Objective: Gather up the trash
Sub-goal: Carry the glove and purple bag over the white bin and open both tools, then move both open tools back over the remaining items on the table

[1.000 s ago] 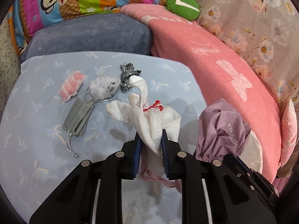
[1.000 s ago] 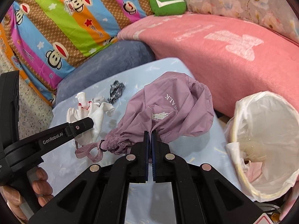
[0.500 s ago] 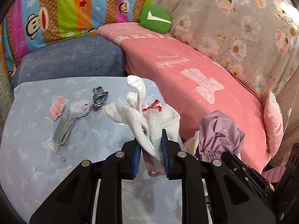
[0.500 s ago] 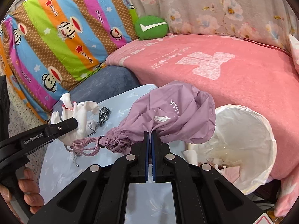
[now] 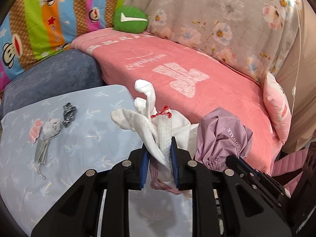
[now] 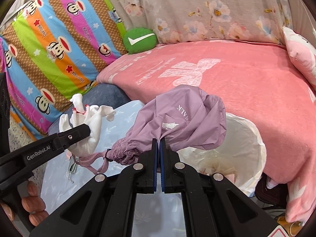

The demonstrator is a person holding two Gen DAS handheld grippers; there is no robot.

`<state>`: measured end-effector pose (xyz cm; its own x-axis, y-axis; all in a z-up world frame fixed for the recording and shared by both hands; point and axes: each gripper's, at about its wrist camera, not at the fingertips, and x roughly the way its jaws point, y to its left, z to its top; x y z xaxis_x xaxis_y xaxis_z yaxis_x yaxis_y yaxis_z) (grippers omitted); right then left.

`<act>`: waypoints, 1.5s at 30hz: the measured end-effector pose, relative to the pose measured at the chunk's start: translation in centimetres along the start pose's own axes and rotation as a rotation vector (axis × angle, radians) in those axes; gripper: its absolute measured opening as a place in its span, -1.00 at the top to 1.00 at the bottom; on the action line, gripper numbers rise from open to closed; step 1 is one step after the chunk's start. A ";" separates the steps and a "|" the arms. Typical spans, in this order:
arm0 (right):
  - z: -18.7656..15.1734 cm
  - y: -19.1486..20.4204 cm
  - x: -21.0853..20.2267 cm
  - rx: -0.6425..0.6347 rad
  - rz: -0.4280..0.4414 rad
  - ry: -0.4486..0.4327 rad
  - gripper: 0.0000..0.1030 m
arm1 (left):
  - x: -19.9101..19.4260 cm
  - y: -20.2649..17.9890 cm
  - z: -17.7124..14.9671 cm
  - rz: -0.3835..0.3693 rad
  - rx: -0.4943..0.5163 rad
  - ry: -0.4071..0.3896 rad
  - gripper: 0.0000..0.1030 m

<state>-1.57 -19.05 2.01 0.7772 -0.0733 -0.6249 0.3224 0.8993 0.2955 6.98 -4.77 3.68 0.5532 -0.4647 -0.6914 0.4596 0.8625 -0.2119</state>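
A: Step in hand? Status of claws?

B: Mid-carry, by judgement. Left claw (image 5: pixel 158 154) clamped on bundle of white gloves (image 5: pixel 156 126), red-trimmed cuff up, fingers flopping loose above pads. Right claw (image 6: pixel 158 145) pinched tight on fold of purple drawstring bag (image 6: pixel 183 126). Both loads held clear of counter (image 5: pixel 83 122).

A: Location re: bin?

B: Purple drawstring bag hung partly over rim of white-lined bin (image 6: pixel 254 146), seen from right wrist cam. Gloves just beside bag, nearer counter edge, not yet over opening. Pink drawstring cord (image 6: pixel 94 161) dangling below gloves, between both claws.

A: Look of items?

B: Gloves limp, knit, clean-ish white. Bag crumpled, thin fabric, white lettering, mouth cinched. Soft goods, likely to drape and snag.

A: Next move, reqs?

B: Prob. shift both over bin mouth, then release. Needed: bag centred over opening before letting go; cord clear of rim. Risk: cord caught on left claw, dragging bag back out.

A: Left on counter?

B: Grey face mask (image 5: pixel 41 151), pale crumpled mask (image 5: pixel 52 125), pink-white wrapper (image 5: pixel 34 133), dark speckled scrap (image 5: pixel 69 113). Uncollected. Task judged partway only.
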 end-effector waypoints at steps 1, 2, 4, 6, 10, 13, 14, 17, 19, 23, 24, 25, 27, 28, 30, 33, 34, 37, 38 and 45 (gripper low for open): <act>0.0 -0.5 -0.1 0.007 -0.004 -0.002 0.95 | 0.2 -0.5 0.0 -0.004 0.010 0.003 0.61; 0.1 -1.0 -0.2 0.014 -0.009 -0.003 0.95 | 0.5 -1.1 0.0 -0.008 0.022 0.008 0.61; 0.1 -1.9 -0.4 0.027 -0.019 -0.007 0.95 | 1.0 -2.2 0.1 -0.019 0.043 0.018 0.61; 0.2 -2.8 -0.5 0.040 -0.028 -0.010 0.95 | 1.5 -3.4 0.1 -0.031 0.062 0.028 0.61; 0.3 -4.5 -0.7 0.065 -0.047 -0.015 0.95 | 2.3 -5.2 0.2 -0.055 0.100 0.047 0.59; 0.3 -5.5 -0.9 0.081 -0.059 -0.018 0.95 | 2.9 -6.3 0.2 -0.073 0.120 0.061 0.58; 0.3 -5.8 -0.9 0.086 -0.063 -0.019 0.95 | 3.1 -6.6 0.2 -0.076 0.124 0.063 0.58; 0.4 -6.6 -0.9 0.097 -0.072 -0.018 0.95 | 3.5 -7.3 0.3 -0.090 0.136 0.070 0.50; 0.4 -7.0 -0.8 0.102 -0.076 -0.018 0.95 | 3.7 -7.7 0.3 -0.098 0.144 0.073 0.32; 0.3 -7.2 -0.8 0.107 -0.081 -0.017 0.95 | 3.5 -8.2 0.4 -0.081 0.148 0.038 -0.25; 0.3 -7.3 -0.7 0.107 -0.083 -0.017 0.96 | 3.3 -8.2 0.4 -0.078 0.148 0.030 -0.31; 0.4 -7.4 -0.7 0.108 -0.084 -0.016 0.95 | 3.3 -8.1 0.4 -0.075 0.147 0.028 -0.35; 0.5 -7.5 -0.5 0.112 -0.085 -0.015 0.95 | 3.3 -7.9 0.5 -0.068 0.138 0.027 -0.36; 0.6 -7.6 -0.4 0.113 -0.086 -0.015 0.95 | 3.3 -7.8 0.6 -0.064 0.132 0.027 -0.37; 0.7 -7.7 -0.3 0.114 -0.086 -0.014 0.96 | 3.4 -7.3 0.7 -0.057 0.119 0.029 -0.37; 1.0 -7.6 0.1 0.107 -0.083 -0.012 0.95 | 3.6 -7.0 0.7 -0.049 0.109 0.033 -0.37; 1.0 -7.4 0.1 0.107 -0.082 -0.012 0.94 | 3.6 -6.8 0.6 -0.045 0.108 0.034 -0.37; 1.2 -7.0 0.3 0.102 -0.080 -0.020 0.83 | 3.6 -6.6 0.5 -0.035 0.102 0.037 -0.38; 1.2 -6.9 0.4 0.099 -0.077 -0.018 0.83 | 3.6 -6.4 0.4 -0.031 0.101 0.037 -0.38; 1.0 -6.0 0.6 0.083 -0.065 -0.011 0.62 | 3.7 -5.4 0.1 -0.010 0.078 0.039 -0.43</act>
<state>-2.45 -24.96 0.58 0.7591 -0.1357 -0.6366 0.4159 0.8535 0.3139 6.60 -11.17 2.34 0.5215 -0.4638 -0.7162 0.5189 0.8387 -0.1653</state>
